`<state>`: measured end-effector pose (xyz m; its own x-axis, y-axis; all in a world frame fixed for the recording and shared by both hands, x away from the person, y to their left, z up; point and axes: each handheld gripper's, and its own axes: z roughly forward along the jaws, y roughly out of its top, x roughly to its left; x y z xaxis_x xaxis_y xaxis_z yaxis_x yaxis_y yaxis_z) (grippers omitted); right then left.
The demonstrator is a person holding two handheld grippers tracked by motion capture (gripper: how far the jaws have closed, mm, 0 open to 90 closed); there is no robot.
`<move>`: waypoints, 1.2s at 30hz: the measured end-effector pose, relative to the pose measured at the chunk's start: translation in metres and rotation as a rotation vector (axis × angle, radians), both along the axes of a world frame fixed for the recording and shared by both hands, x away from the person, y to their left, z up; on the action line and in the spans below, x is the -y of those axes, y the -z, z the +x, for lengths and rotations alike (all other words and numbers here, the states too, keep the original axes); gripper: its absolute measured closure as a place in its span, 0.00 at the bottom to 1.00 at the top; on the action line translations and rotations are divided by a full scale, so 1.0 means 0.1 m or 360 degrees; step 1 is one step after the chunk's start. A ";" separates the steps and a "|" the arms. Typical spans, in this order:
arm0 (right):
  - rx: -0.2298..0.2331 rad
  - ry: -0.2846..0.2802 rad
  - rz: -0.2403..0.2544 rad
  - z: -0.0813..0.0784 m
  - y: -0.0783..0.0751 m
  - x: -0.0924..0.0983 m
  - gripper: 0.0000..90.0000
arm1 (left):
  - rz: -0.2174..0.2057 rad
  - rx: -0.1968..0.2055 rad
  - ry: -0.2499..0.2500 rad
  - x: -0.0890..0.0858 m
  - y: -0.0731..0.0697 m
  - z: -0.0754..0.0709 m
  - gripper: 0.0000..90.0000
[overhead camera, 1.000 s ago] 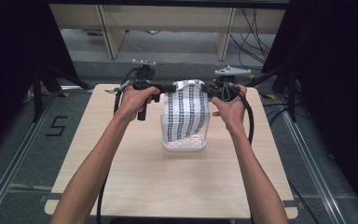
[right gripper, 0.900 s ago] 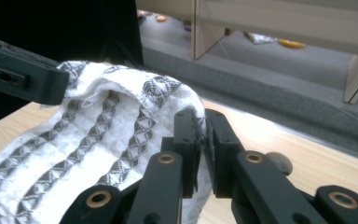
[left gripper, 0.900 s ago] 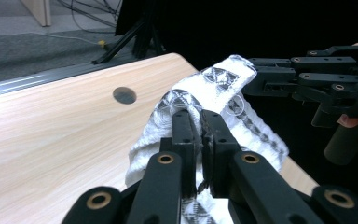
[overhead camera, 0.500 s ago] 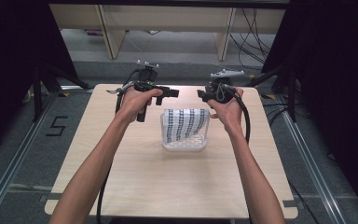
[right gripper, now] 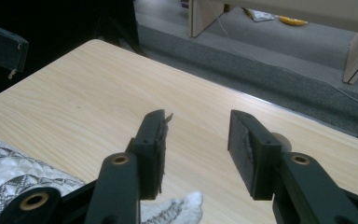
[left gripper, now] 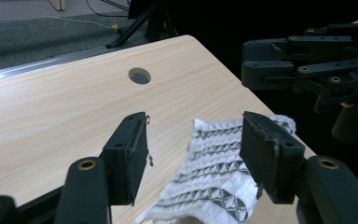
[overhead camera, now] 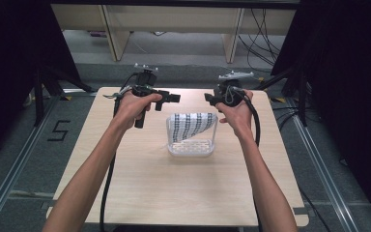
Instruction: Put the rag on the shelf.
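- Left claw (overhead camera: 174, 98) and right claw (overhead camera: 208, 98) hung apart above the tub, jaws just opened, nothing between them: the cloth had been let go.
- The cloth (overhead camera: 191, 125), soft, white with black woven bands, slumped over the tub's rim.
- The tub (overhead camera: 192, 149), clear plastic and square, sat mid-tabletop (overhead camera: 174, 193), of pale wood.

claws: 2 (overhead camera: 174, 99) (overhead camera: 208, 98) | patterned cloth: 1 (overhead camera: 192, 124) | clear bin: 1 (overhead camera: 191, 148) | table: 1 (overhead camera: 174, 193)

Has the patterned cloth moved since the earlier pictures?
Yes. The patterned cloth hung stretched between both tongs above the clear box; now it has dropped down and lies draped over the box's far rim and into it.
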<state>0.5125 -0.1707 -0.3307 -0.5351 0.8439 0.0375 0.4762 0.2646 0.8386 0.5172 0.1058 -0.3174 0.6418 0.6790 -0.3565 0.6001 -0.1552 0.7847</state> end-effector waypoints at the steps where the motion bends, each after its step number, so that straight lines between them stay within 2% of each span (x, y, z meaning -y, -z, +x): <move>1: -0.0012 0.0014 0.0018 -0.01 0.00 -0.01 0.64 | -0.0001 0.0005 -0.0008 -0.01 0.01 0.00 0.44; 2: -0.0011 0.0005 0.0027 -0.01 0.00 -0.01 0.63 | 0.0004 0.0007 -0.0007 -0.02 0.01 0.00 0.43; 3: 0.0016 -0.0006 -0.0009 -0.01 -0.01 0.00 0.63 | 0.0010 0.0012 -0.0010 -0.04 0.02 -0.01 0.42; 5: -0.0010 0.0002 0.0008 -0.03 -0.01 -0.02 0.62 | 0.0029 0.0019 -0.0010 -0.07 0.03 -0.01 0.39; 6: 0.0021 -0.0015 -0.0022 -0.03 -0.02 0.00 0.62 | 0.0029 0.0019 -0.0010 -0.07 0.03 -0.01 0.39; 11: -0.0011 -0.0007 -0.0002 -0.07 -0.04 -0.02 0.60 | 0.0008 0.0033 -0.0022 -0.11 0.02 -0.03 0.36; 13: 0.0003 -0.0016 0.0016 -0.07 -0.04 -0.01 0.59 | -0.0001 0.0044 -0.0020 -0.13 0.01 -0.06 0.34; 20: 0.0035 -0.0039 -0.0030 -0.13 -0.09 0.03 0.56 | -0.0014 0.0075 0.0005 -0.19 -0.01 -0.18 0.32; 23: 0.0024 -0.0023 -0.0012 -0.18 -0.12 0.04 0.53 | 0.0005 0.0091 -0.0014 -0.23 0.01 -0.22 0.32; 24: 0.0046 -0.0047 -0.0019 -0.18 -0.12 0.05 0.53 | 0.0005 0.0099 -0.0021 -0.25 0.02 -0.24 0.32; 27: 0.0034 -0.0033 0.0011 -0.23 -0.12 0.07 0.51 | -0.0025 0.0090 -0.0015 -0.29 0.04 -0.27 0.31; 30: 0.0040 -0.0034 0.0002 -0.26 -0.12 0.08 0.49 | -0.0032 0.0085 -0.0004 -0.33 0.06 -0.29 0.31; 32: 0.0084 -0.0050 0.0007 -0.27 -0.10 0.09 0.49 | -0.0027 0.0089 -0.0007 -0.35 0.07 -0.30 0.31; 33: 0.0035 -0.0046 0.0031 -0.31 -0.11 0.08 0.48 | -0.0032 0.0094 -0.0008 -0.36 0.08 -0.31 0.31; 36: 0.0057 -0.0067 0.0039 -0.32 -0.10 0.09 0.48 | -0.0030 0.0107 -0.0008 -0.38 0.09 -0.36 0.31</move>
